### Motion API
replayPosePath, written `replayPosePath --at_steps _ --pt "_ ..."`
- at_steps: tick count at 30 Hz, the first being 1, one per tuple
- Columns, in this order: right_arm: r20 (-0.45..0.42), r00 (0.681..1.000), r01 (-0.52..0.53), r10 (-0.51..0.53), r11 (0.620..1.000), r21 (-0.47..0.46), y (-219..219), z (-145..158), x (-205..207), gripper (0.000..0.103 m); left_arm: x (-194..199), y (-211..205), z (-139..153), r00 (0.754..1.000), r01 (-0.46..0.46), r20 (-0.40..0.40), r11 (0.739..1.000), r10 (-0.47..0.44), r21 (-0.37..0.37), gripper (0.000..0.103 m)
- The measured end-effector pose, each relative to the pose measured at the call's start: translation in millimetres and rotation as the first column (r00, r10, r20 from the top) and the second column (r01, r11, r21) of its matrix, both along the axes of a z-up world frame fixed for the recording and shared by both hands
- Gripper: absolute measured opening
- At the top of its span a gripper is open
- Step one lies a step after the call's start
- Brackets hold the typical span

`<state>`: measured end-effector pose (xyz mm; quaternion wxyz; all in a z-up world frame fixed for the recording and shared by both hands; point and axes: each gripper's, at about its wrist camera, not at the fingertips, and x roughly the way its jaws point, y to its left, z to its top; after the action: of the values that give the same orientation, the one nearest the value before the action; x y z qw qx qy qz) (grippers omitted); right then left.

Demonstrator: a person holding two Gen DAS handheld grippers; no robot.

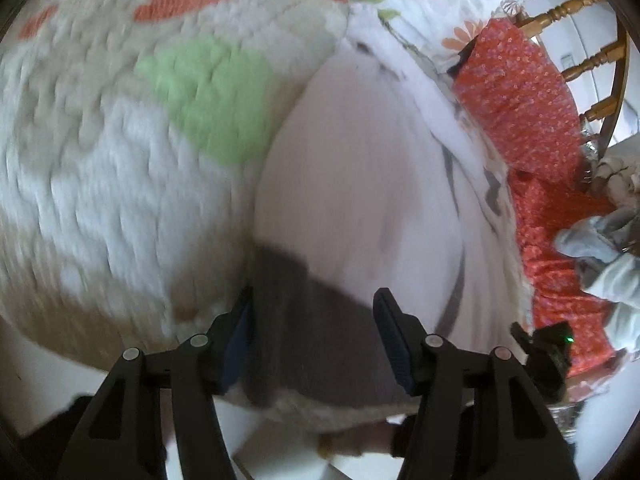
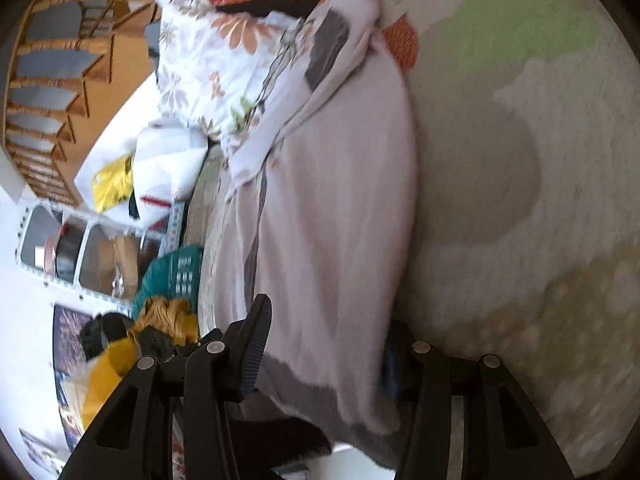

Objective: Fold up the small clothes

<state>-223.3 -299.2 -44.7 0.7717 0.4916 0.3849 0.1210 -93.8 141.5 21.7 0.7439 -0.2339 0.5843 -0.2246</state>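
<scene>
A pale pink garment with a grey hem [image 1: 360, 184] lies spread on a quilted bedspread [image 1: 120, 140]. My left gripper [image 1: 314, 340] is open, its jaws straddling the grey hem at the garment's near edge. In the right wrist view the same garment [image 2: 332, 200] runs away from me. My right gripper [image 2: 324, 356] is open, with the garment's near end lying between its jaws and over the right finger [image 2: 394, 364]. The left wrist view is blurred by motion.
A floral pillow [image 2: 212, 64] and a red patterned cloth [image 1: 520, 100] lie beyond the garment. A wooden chair [image 2: 52, 80], a white shelf [image 2: 80, 248], a green basket [image 2: 172, 276] and yellow clothes [image 2: 108, 364] stand beside the bed.
</scene>
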Motion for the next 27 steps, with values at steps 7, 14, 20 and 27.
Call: replayPosePath --at_steps 7,14,20,27 --pt "-0.017 0.998 -0.056 0.056 0.998 0.005 29 -2 -5 0.052 -10 4 -4 0.999 -0.036 -0.016 0.999 0.036 -0.008 0.049" --pt "-0.044 0.998 -0.044 0.037 0.986 -0.161 56 1 -14 0.031 -8 2 -3 0.996 -0.087 0.001 0.993 0.087 0.076 0.023" --pt "-0.108 0.994 -0.014 -0.017 0.959 -0.281 56 7 -15 0.004 -17 4 25 0.989 -0.139 0.072 0.979 0.129 0.148 0.008" --pt "-0.047 0.999 -0.001 -0.006 0.988 -0.156 31 32 -53 0.003 -82 16 67 0.985 -0.117 0.14 0.988 0.103 0.096 0.008"
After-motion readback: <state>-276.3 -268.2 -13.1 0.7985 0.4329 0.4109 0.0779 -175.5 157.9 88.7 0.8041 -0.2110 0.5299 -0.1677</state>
